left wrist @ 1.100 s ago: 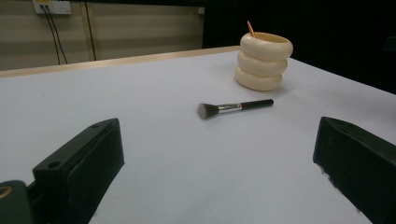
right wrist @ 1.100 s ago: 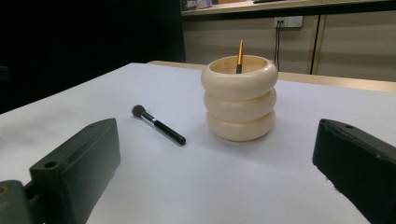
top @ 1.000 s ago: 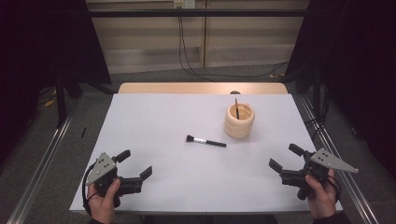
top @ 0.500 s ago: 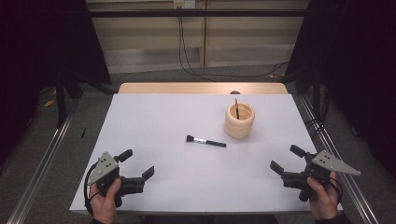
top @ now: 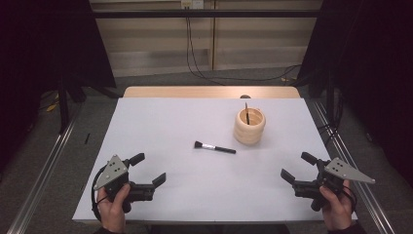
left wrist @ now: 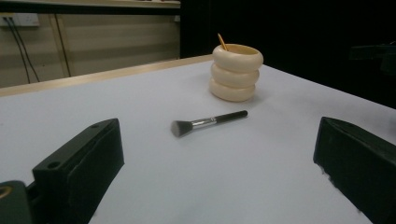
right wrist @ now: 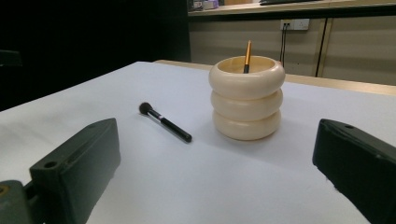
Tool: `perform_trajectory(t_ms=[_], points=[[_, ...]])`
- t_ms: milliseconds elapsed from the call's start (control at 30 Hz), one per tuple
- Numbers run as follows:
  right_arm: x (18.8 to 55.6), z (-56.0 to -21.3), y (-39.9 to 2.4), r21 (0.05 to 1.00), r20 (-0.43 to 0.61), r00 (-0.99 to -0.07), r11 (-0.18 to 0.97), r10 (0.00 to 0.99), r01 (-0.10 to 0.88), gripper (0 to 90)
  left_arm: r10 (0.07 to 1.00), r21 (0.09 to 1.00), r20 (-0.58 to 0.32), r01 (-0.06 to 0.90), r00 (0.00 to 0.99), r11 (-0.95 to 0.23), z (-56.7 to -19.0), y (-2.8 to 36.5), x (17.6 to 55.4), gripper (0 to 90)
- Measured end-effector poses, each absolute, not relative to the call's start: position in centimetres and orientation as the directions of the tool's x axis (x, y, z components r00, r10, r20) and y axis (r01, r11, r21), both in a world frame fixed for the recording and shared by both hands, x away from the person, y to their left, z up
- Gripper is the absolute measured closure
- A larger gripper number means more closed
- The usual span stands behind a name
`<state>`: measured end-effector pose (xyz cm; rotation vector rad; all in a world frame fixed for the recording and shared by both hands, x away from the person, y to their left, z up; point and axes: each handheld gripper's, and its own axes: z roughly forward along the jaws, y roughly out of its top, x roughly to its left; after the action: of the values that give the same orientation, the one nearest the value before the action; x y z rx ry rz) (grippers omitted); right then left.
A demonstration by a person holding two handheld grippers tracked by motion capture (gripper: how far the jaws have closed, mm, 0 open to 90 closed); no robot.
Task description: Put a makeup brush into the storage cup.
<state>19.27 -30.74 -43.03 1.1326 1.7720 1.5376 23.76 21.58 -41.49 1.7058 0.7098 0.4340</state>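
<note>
A black-handled makeup brush (top: 214, 147) (left wrist: 208, 122) (right wrist: 165, 122) lies flat near the middle of the white table (top: 170, 126). Right of it and farther back stands a cream ribbed holder (top: 249, 126) (left wrist: 235, 71) (right wrist: 246, 97), with a thin gold-handled stick (right wrist: 247, 57) leaning inside it. My left gripper (top: 148, 169) rests at the near left of the table, open and empty, held by a hand. At the near right, my right gripper (top: 297, 167) is likewise open and empty, pointing toward the holder.
A wooden strip (top: 209, 92) edges the far side of the table. Metal rails (top: 44, 170) run along both sides on the floor. Cables (top: 195, 53) hang down the back wall. Dark curtains stand at left and right.
Both grippers have drifted slightly toward the near edge of the table. The brush and holder have not moved.
</note>
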Motion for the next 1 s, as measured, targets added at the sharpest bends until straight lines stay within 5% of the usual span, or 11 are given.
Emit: perform_trajectory(t_ms=[1000], points=[[19.3,-43.1,-30.6,0.967,0.134,-0.540,0.010,0.831,0.255,1.8,0.590,0.967,-0.081,0.208,0.803,-0.150,-39.5,16.3,28.6,1.2]])
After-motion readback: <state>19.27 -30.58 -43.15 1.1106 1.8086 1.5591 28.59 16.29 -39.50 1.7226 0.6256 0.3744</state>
